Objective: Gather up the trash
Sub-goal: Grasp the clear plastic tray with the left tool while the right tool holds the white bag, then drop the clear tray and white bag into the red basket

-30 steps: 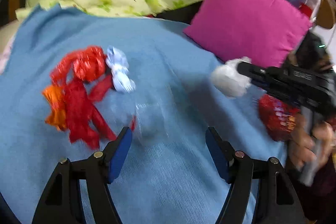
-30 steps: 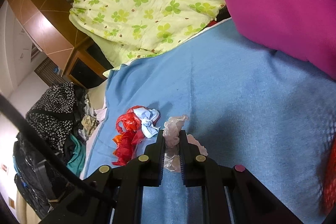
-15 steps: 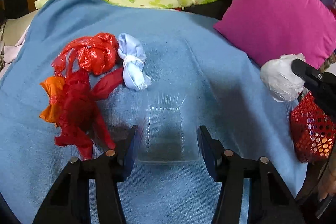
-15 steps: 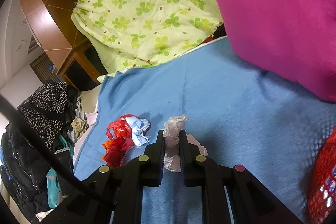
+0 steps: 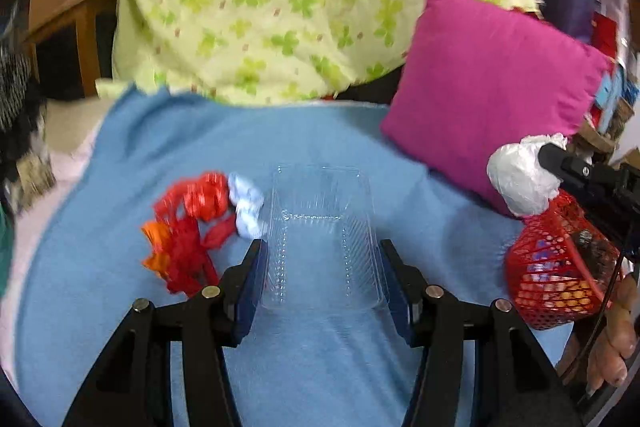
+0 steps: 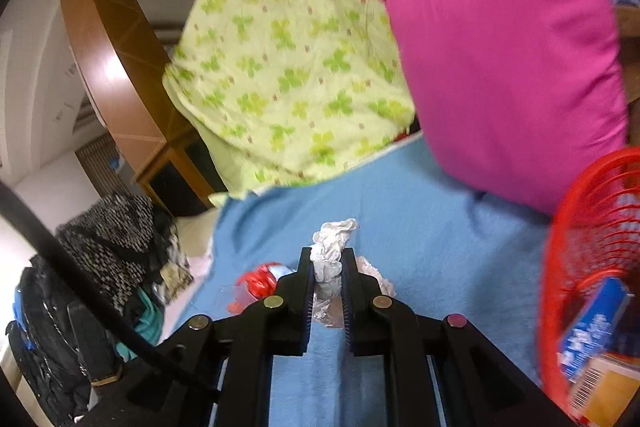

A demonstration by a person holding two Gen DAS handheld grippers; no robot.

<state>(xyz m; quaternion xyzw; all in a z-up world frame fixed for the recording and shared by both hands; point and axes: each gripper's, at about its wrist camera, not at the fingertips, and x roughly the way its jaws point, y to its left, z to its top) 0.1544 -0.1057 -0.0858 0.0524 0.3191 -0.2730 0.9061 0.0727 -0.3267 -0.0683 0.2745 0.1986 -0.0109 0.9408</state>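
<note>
On a bed spread with a blue blanket point(image 5: 320, 367), the left gripper point(image 5: 322, 259) grips a clear plastic clamshell tray point(image 5: 322, 227) by its two long sides; its jaws have just been closing, and the blue pads press against the tray walls. The tray looks empty, the blanket showing through its ribbed floor. Just left of it lies a heap of trash: crumpled red plastic bags point(image 5: 188, 227) with an orange scrap at their edge, and a knotted pale blue bag point(image 5: 246, 205) touching the tray's far left corner.

The right gripper point(image 6: 327, 271) is clamped tight on a crumpled white plastic bag point(image 6: 330, 251), which bulges past the fingertips. In the left wrist view that bag point(image 5: 520, 179) hangs just above a red mesh basket point(image 5: 556, 279) that sits at the blanket's right edge, beside a magenta pillow point(image 5: 492, 91). The basket point(image 6: 580, 247) already holds packaging: a blue printed packet point(image 6: 596, 323) and a yellow piece with a barcode, though motion blur leaves the rest of its contents hard to make out. A person's hand point(image 5: 616, 339) shows at the lower right below the basket. A green clover-print quilt point(image 5: 280, 7) is heaped behind the blanket.
</note>
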